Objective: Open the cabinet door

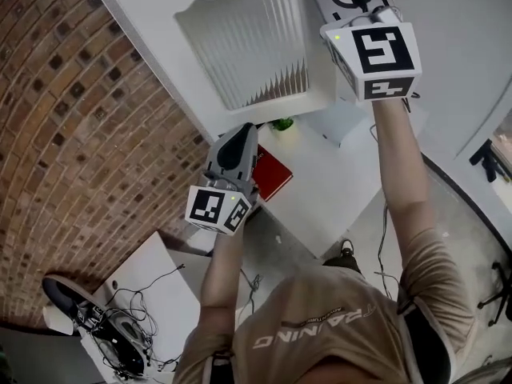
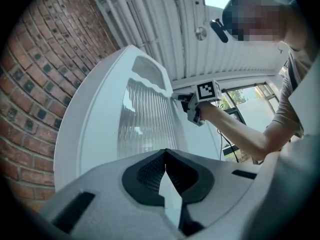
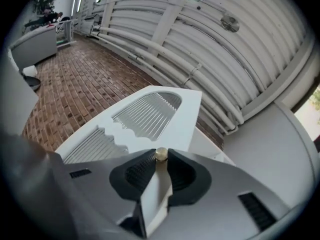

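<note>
Far left of the left fingers [image 2: 145, 171]: brick wall [image 1: 72, 134], and lower down a small white tabletop [image 1: 156, 282] strewn with tangled black cables [image 1: 120, 334].

Left gripper [image 1: 242, 134], raised. Tips pressed together, gripping nothing. Points up at the ribbed glass of the cabinet door [image 1: 248, 46], just ahead and apart from it. Carries a marker cube [image 1: 218, 208] with black-and-white squares, no readable words.

Just right of those fingers, a red book [image 1: 272, 174] on a white surface [image 1: 336, 190], with any cover lettering too small to read. Slightly beyond, a small green object [image 1: 282, 123], too small to identify.

Further right and higher, right gripper [image 3: 160, 160] at the door's free edge. Clamps narrowly on a small brass knob [image 3: 161, 154], right fingers [image 3: 137, 171] on either side of it, with the white door edge running back between them. Beyond those fingertips, more white frame with wavy-topped ribbed panes.

Below, on the person's shirt [image 1: 320, 326], pale upside-down print that looks like "RAINING".
</note>
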Demonstrator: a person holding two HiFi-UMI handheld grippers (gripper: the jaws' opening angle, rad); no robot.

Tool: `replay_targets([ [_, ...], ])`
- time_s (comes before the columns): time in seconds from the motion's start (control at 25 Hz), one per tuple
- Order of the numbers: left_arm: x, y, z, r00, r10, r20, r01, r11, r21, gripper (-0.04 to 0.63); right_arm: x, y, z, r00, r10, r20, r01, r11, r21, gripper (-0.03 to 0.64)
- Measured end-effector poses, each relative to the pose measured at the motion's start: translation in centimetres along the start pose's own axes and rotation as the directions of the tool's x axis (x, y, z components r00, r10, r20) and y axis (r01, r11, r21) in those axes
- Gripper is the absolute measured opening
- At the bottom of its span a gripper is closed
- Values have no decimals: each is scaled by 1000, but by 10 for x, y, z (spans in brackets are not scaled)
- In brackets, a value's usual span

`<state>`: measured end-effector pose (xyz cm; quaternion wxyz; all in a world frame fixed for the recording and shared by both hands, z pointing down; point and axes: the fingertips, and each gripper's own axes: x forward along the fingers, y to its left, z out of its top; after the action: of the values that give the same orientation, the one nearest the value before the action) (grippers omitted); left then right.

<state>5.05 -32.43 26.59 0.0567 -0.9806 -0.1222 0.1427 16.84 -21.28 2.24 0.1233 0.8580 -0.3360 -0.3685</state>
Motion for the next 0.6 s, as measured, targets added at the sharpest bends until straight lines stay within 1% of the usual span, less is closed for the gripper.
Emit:
replay_targets([
  [0.12, -13, -5, 2, 1000, -24, -7, 24, 1000, 11, 8, -13, 2, 11, 999, -31, -16, 30, 999, -36, 74],
  [0.2, -17, -9, 2, 999, -36, -6, 36, 999, -1, 9, -22, 4, 20, 999, -42, -25, 41, 997, -66, 74],
  [0.36, -19, -19, 2, 999, -32, 9, 32, 999, -33, 9, -31, 11, 34, 999, -27, -27, 25, 996, -87, 74],
  [0.48, -15, -34, -3, 1000, -29, 2, 29, 998, -63, 8, -39, 14, 39, 1000, -16, -24, 14, 995, -98, 74],
  [0.6, -14, -52, -3, 999, -32, -17, 31, 998, -59, 9, -50, 15, 46, 999, -24, -40, 18, 990, -141, 74],
])
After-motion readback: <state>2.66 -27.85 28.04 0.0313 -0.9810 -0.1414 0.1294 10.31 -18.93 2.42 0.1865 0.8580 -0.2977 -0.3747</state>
